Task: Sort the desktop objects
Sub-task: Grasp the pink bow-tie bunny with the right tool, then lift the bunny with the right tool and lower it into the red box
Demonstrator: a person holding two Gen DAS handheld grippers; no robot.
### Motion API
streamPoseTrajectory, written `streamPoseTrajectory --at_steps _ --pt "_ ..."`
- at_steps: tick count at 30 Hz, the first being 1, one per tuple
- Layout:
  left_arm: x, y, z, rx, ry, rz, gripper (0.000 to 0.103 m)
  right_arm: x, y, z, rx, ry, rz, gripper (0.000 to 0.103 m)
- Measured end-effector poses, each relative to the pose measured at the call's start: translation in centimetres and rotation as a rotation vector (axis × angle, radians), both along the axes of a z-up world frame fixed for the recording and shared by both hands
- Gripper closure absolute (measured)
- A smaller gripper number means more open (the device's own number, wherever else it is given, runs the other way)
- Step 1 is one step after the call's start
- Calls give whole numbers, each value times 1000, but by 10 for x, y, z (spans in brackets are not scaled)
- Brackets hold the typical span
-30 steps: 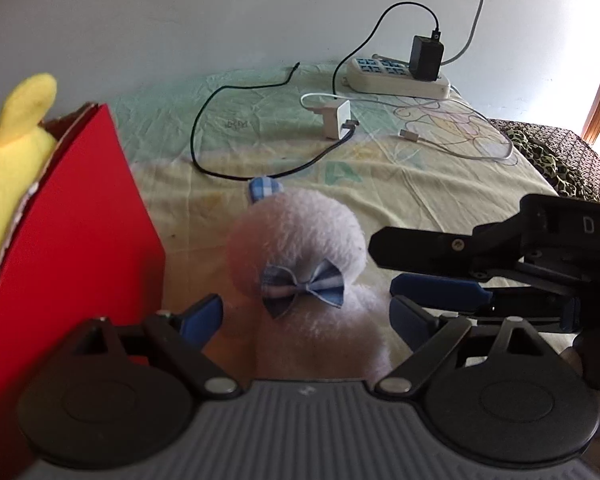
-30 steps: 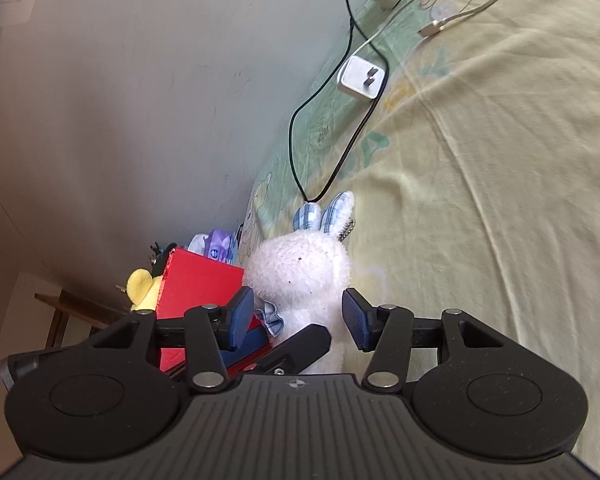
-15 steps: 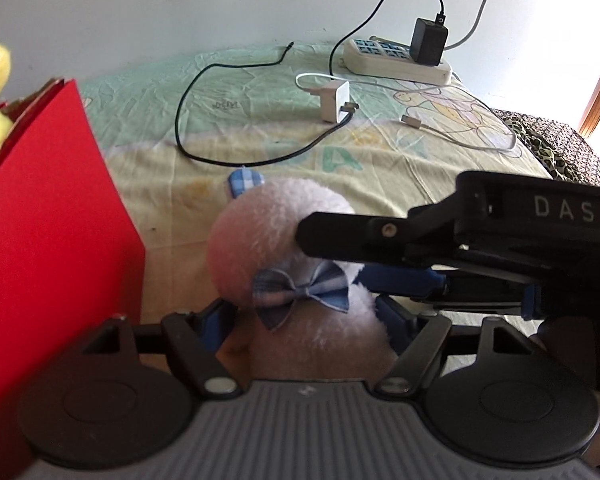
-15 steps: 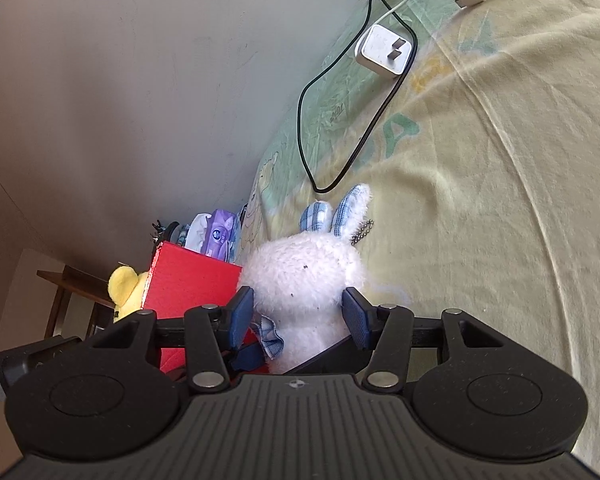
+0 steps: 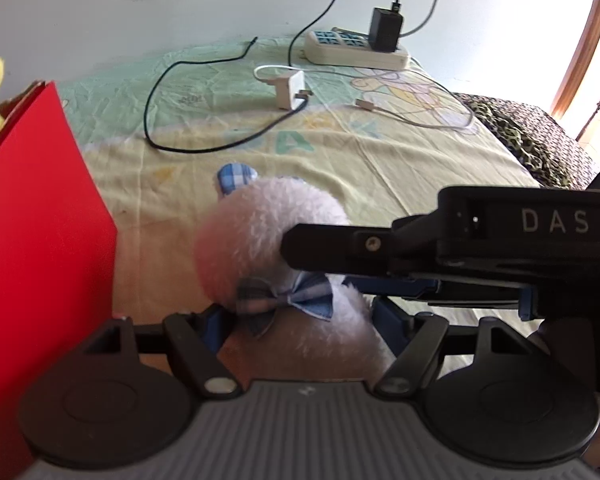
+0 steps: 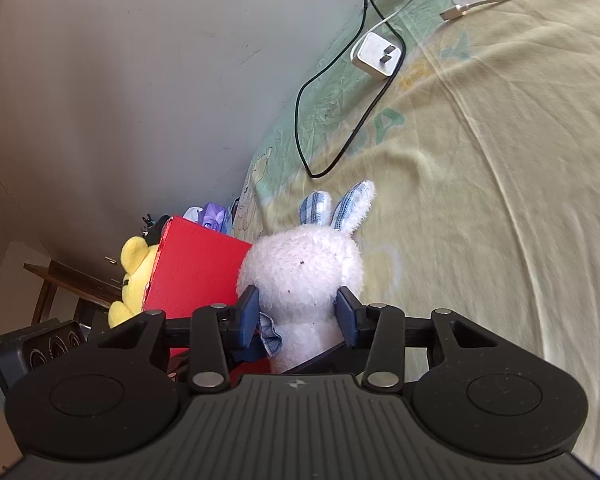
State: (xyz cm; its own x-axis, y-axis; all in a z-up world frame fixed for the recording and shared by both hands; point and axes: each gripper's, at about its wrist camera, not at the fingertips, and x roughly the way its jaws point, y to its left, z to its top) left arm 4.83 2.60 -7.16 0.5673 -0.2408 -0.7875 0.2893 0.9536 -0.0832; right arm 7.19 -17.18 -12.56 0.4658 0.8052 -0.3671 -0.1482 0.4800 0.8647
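A white plush bunny (image 5: pixel 260 232) with blue checked ears and a bow tie is held above the yellow bedsheet (image 5: pixel 340 168). My left gripper (image 5: pixel 300 324) is shut on its lower body, the blue pads pressed into the fur on both sides. My right gripper (image 6: pixel 296 314) is shut on the bunny (image 6: pixel 300 268) at the neck, just under the head. In the left wrist view it reaches in from the right across the bunny. A red box (image 5: pixel 40 220) stands just left of the bunny, with a yellow plush toy (image 6: pixel 134 264) behind it.
A white power strip (image 5: pixel 352 46) with a black adapter lies by the far wall. A white charger (image 5: pixel 290 90), a looped black cable (image 5: pixel 156 92) and a white cable (image 5: pixel 420 120) lie on the sheet. A leopard-print cloth (image 5: pixel 520 136) is at the right edge. A purple packet (image 6: pixel 214 216) sits behind the red box (image 6: pixel 192 268).
My right gripper has come in from the right and its fingers have narrowed onto the bunny's neck. The left fingers have drawn in against the body, and the bunny sits higher.
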Motion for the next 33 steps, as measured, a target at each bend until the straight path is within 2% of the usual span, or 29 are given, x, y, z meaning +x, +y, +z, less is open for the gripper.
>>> streamPoseTrajectory --at_steps 11,19,27,33 --pt "-44 -9 16 -23 -23 -90 28 -49 -7 22 -34 -15 -80 58" --pt "-77 1 39 -87 -63 -201 28 -95 1 54 -85 -59 -171 58" --pt "-108 46 65 -162 -103 -351 28 -151 40 86 -134 -108 -323 58" --pt "-124 98 88 -212 -162 -413 28 -180 88 112 -164 -183 -384 58"
